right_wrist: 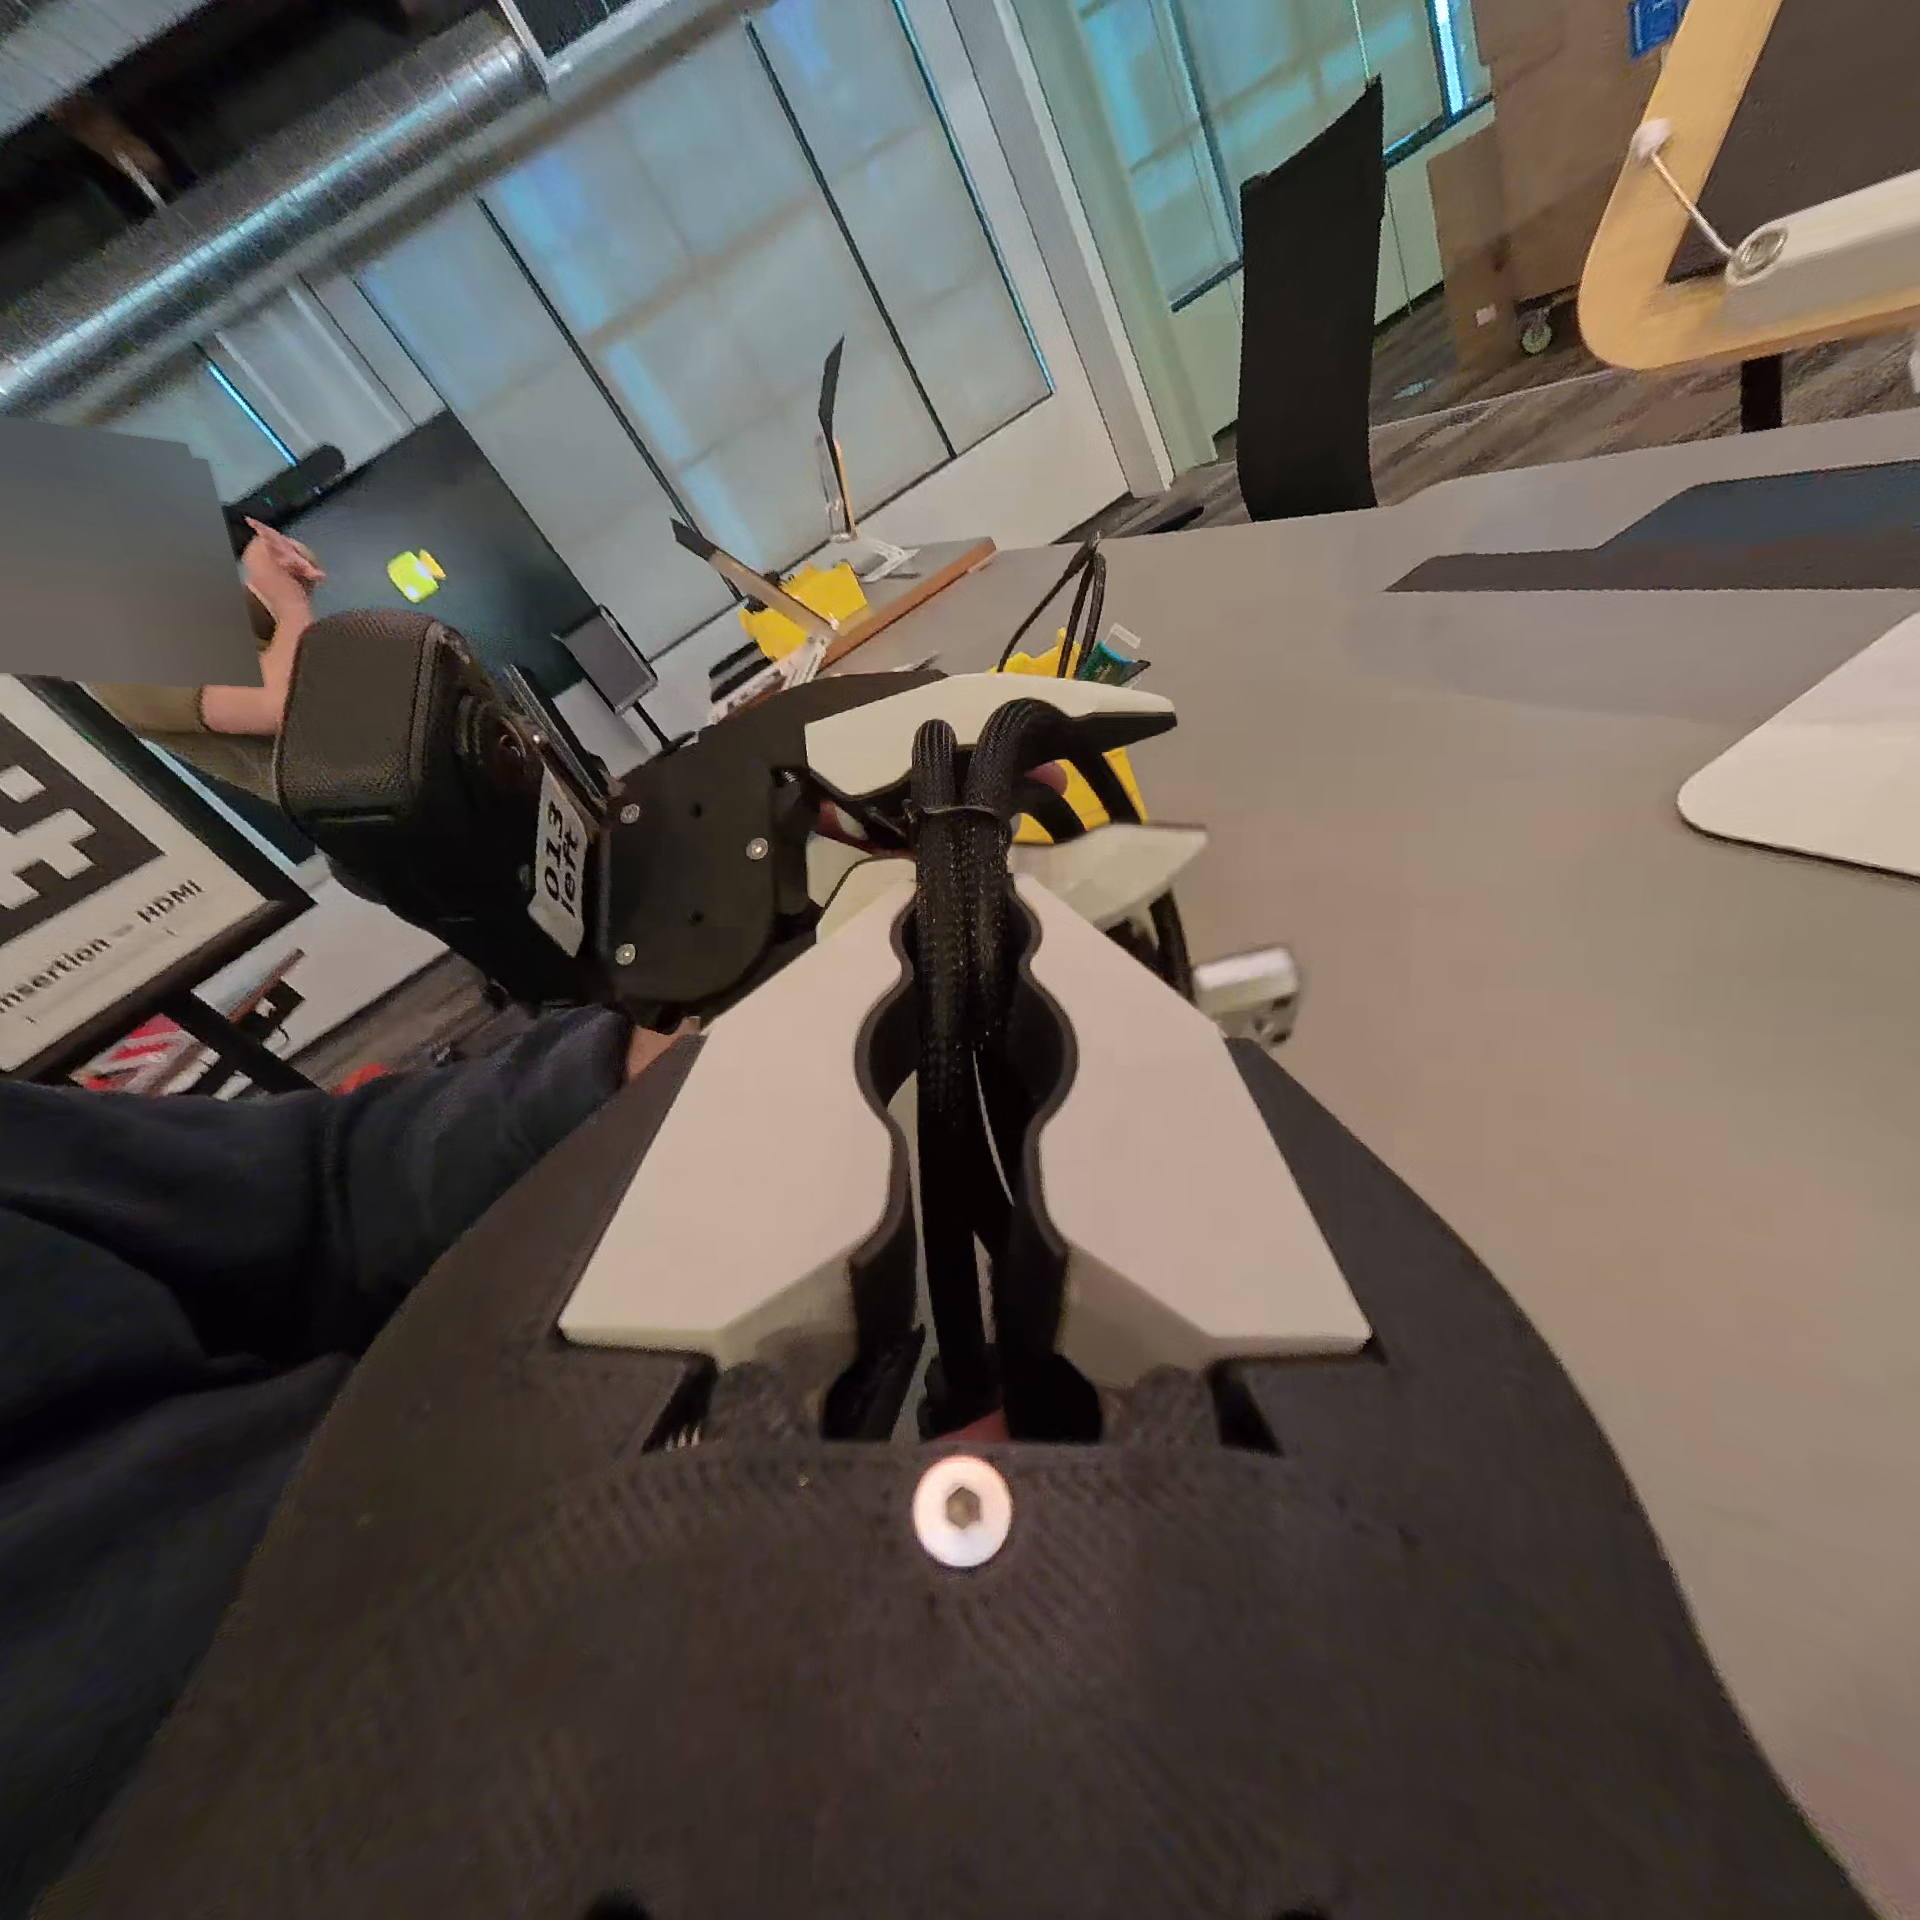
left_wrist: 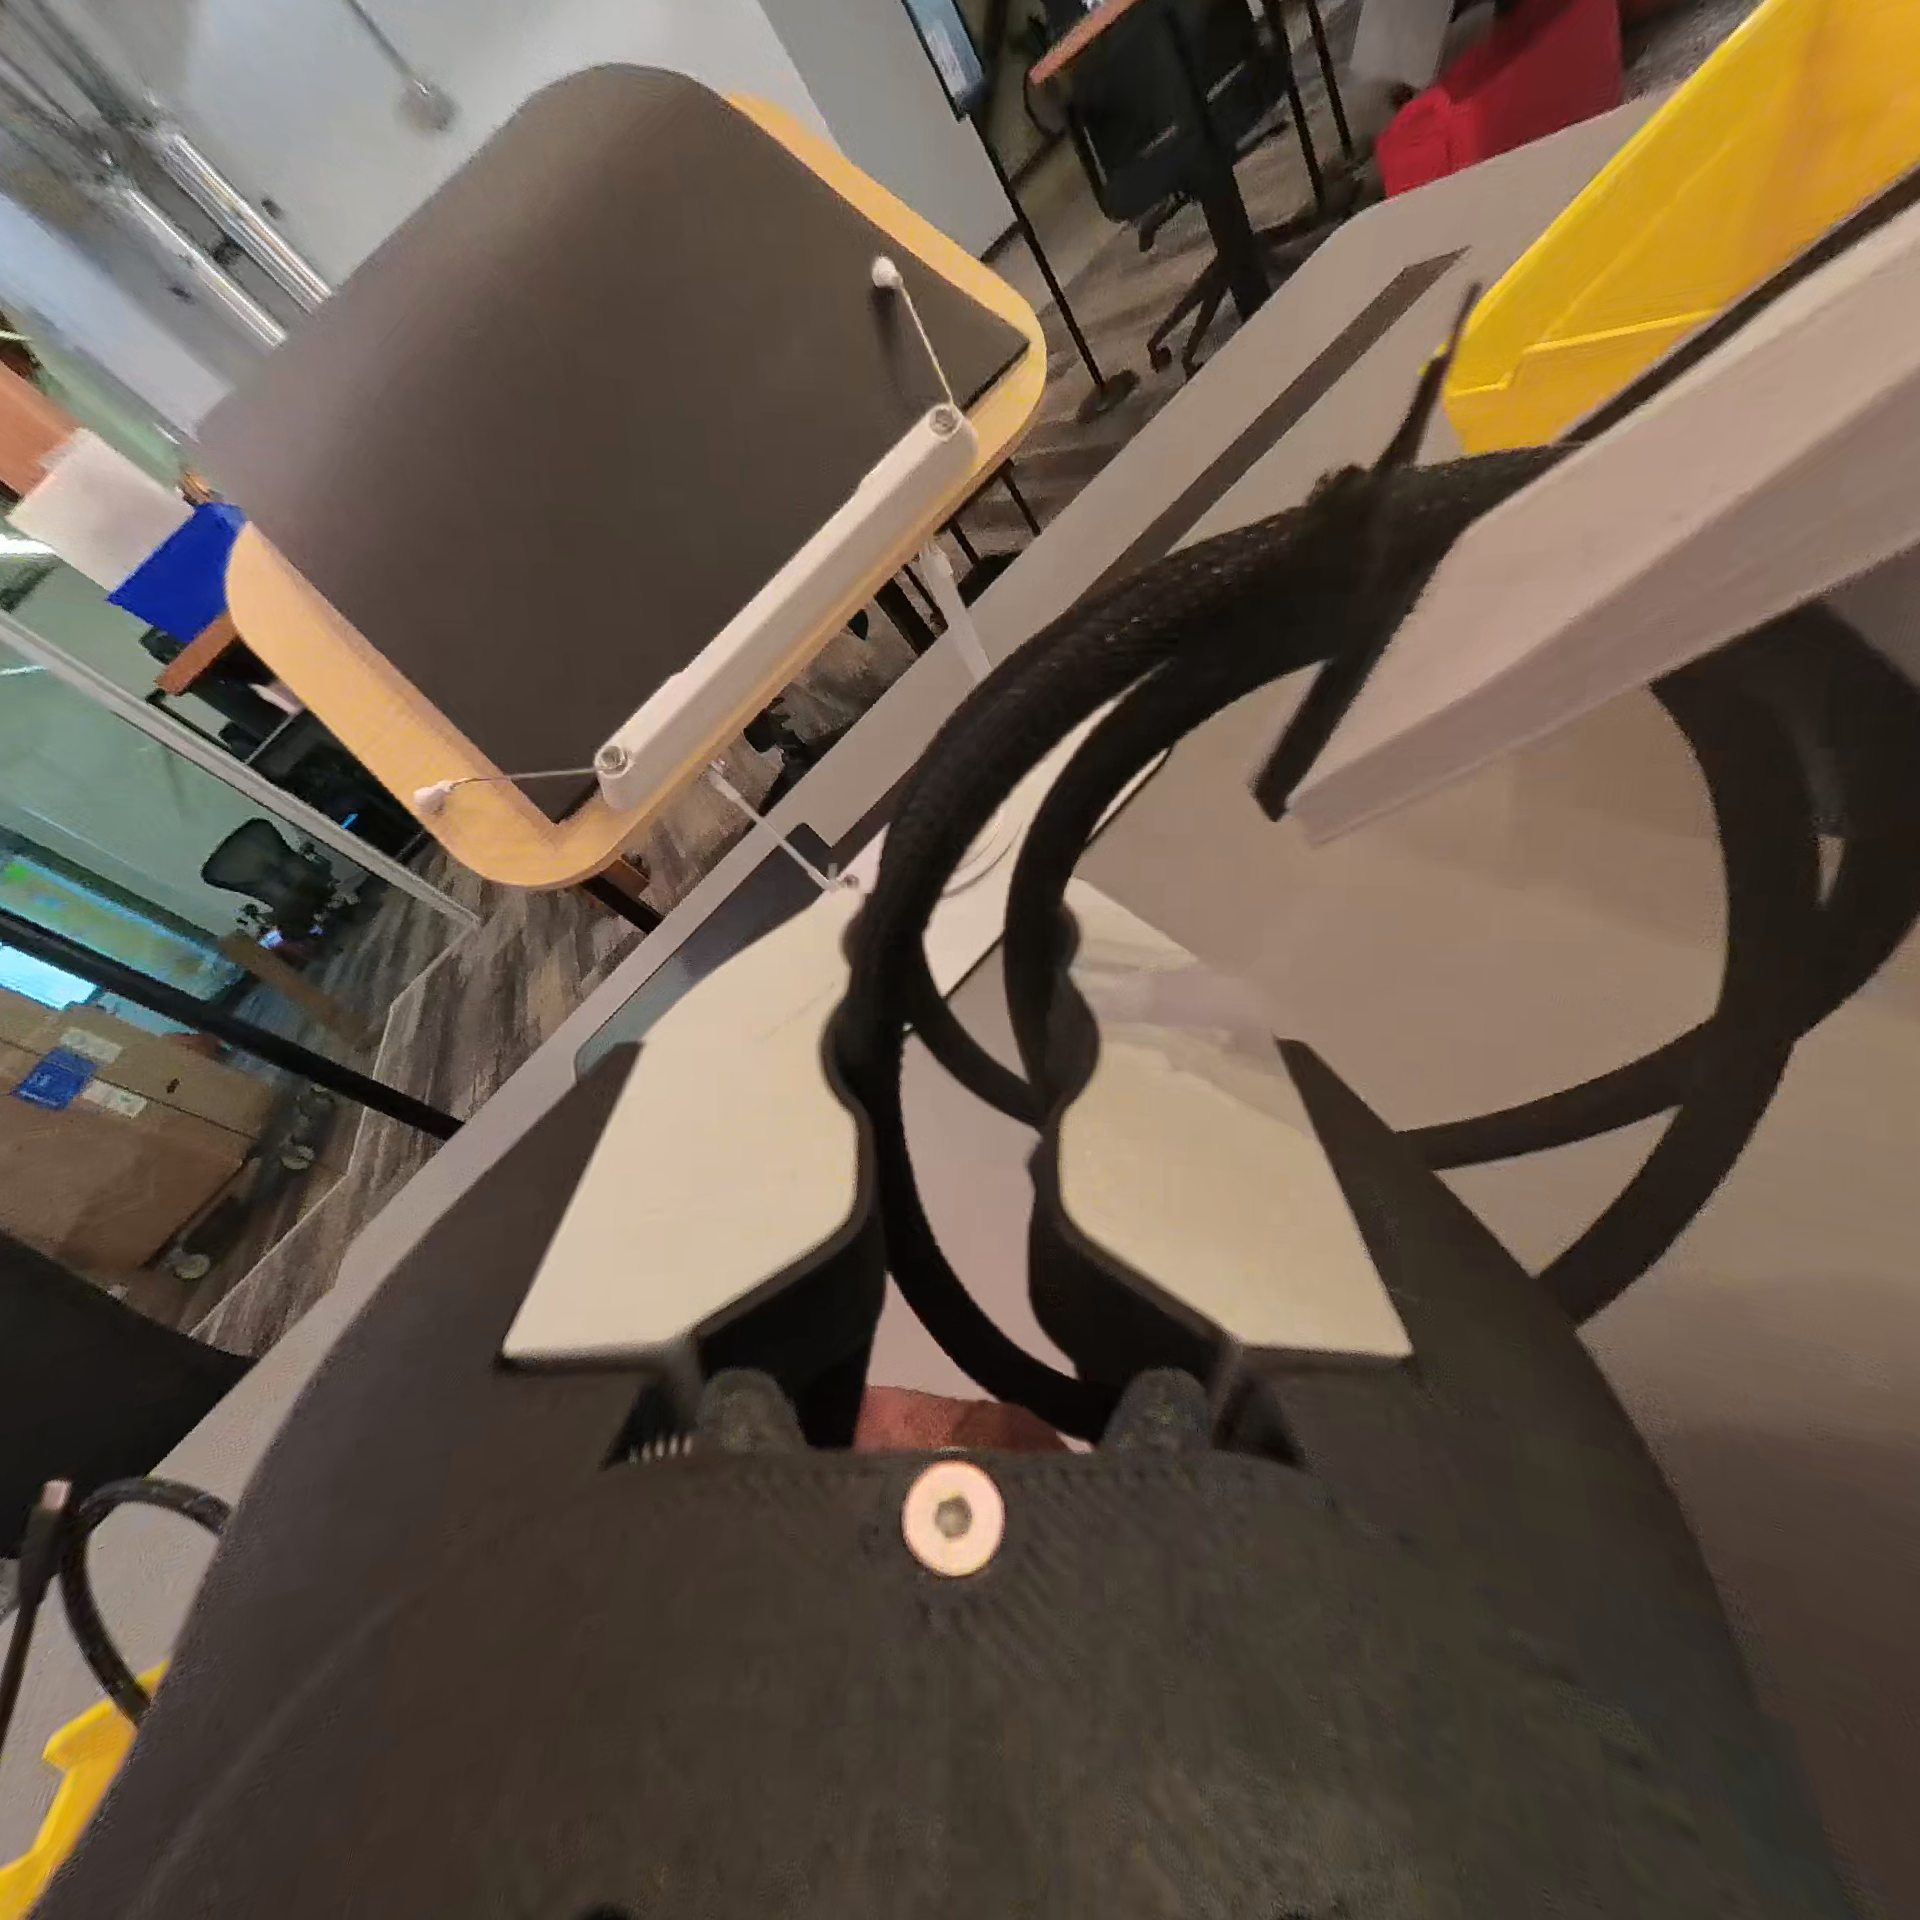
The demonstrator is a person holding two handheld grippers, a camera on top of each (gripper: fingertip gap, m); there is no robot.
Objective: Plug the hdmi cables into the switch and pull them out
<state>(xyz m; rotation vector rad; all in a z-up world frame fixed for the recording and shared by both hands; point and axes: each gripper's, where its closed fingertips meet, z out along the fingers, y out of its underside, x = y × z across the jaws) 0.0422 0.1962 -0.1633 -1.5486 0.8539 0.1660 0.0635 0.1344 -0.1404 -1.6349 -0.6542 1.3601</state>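
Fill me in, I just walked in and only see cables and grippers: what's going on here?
A person is working a handheld gripper in each hand over a grey table. Both are on the same bundle of black braided HDMI cables: the right gripper is closed around the strands, while the left gripper stands farther along, with the coiled loop passing between its fingers. No switch is in view, and no plug is going into anything. A yellow bin sits nearby.

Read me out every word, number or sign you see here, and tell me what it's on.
I don't read writing out; these things bear it.
White sticker, on the left gripper: short print.
White sign with a black block pattern: one line.
Blue label on a cardboard box: too small to read.
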